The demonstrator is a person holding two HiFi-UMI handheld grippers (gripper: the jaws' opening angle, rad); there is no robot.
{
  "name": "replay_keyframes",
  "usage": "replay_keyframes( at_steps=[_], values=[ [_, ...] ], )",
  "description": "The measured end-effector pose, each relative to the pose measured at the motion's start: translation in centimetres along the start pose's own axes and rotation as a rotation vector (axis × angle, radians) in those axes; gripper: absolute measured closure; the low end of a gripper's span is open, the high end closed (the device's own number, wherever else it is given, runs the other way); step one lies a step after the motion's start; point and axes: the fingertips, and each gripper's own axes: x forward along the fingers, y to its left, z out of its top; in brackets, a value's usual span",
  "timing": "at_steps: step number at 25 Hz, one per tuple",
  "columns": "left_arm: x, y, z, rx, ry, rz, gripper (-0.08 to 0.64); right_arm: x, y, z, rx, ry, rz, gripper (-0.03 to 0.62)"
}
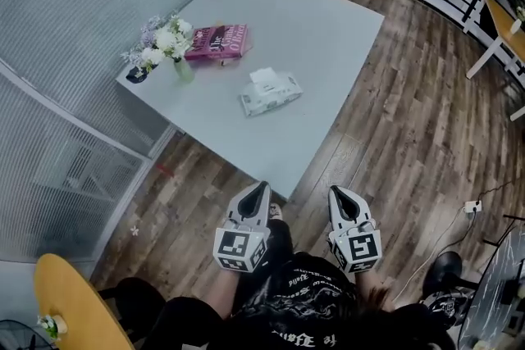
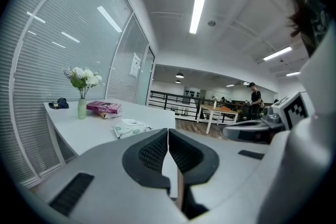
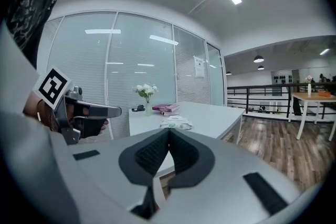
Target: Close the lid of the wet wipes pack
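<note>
The wet wipes pack (image 1: pixel 270 93) lies on the pale table (image 1: pixel 320 45), its white lid flap standing open on top. It also shows small in the left gripper view (image 2: pixel 131 128) and in the right gripper view (image 3: pixel 176 123). My left gripper (image 1: pixel 262 189) and right gripper (image 1: pixel 339 193) hover side by side over the wood floor, short of the table's near corner, both pointing toward the pack. Each has its jaws pressed together with nothing between them, as the left gripper (image 2: pixel 168 132) and right gripper (image 3: pixel 169 131) show in their own views.
A vase of white flowers (image 1: pixel 167 43) and a pink book (image 1: pixel 217 42) sit at the table's left end, with a small dark object (image 1: pixel 137 75) beside them. A round yellow table (image 1: pixel 70 303) is at the lower left. Railing and wooden tables (image 1: pixel 502 20) stand far right.
</note>
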Motion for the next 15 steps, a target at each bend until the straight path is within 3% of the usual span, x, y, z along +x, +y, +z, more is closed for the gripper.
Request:
replay_keyframes(
  at_steps=[15],
  values=[
    [9.8, 9.4, 4.3, 0.028, -0.002, -0.102, 0.552, 11.5, -1.0, 3.6, -0.013, 0.015, -0.087, 0.594]
  ],
)
